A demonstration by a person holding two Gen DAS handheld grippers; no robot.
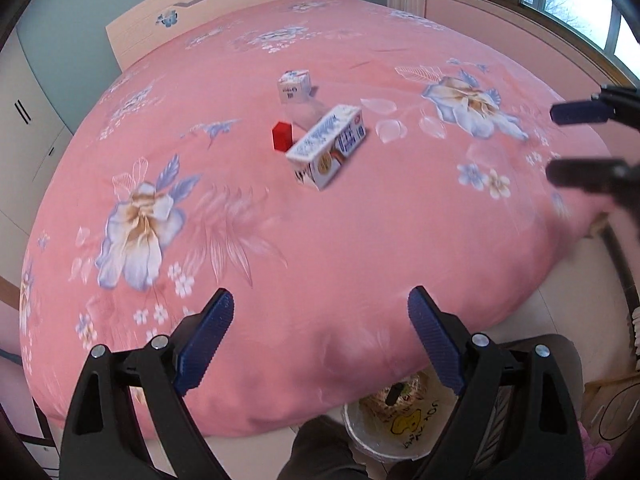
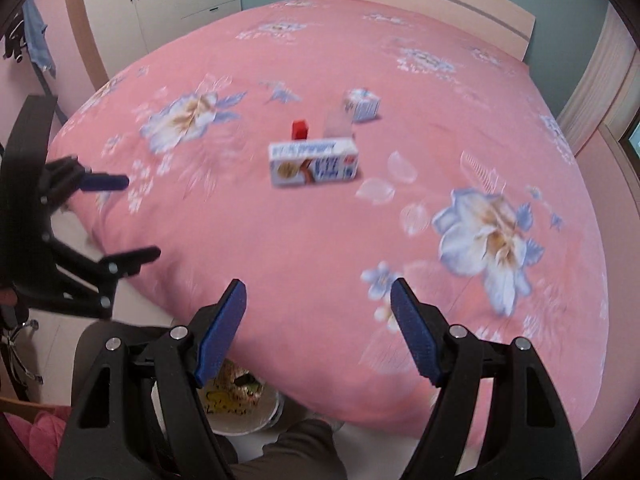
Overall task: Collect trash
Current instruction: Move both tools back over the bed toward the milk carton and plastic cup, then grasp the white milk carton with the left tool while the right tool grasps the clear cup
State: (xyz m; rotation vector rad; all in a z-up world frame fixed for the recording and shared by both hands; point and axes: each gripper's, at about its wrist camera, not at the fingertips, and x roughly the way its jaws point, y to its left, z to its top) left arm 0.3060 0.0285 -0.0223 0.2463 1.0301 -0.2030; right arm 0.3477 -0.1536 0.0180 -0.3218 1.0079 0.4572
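Although a white bin [image 1: 384,436] on the floor at the foot of the bed [image 1: 360,240] seems to hold some rubbish already, three pieces remain mid-bed: a long biscuit box [image 1: 326,146], a small red box [image 1: 282,134] just beside it, and a small blue-and-white carton [image 1: 294,86] nearer the headboard. The left hand-held gripper [image 1: 320,336] and right hand-held gripper [image 2: 318,330] both hang spread and empty above the bed's foot edge, so most of the collecting looks still ahead.

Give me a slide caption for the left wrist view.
Open left gripper above a pink floral bed bearing a long carton, red box and small carton.

Three boxes [image 1: 326,147] clustered mid-bed [image 1: 360,240], bin [image 1: 384,428] below.
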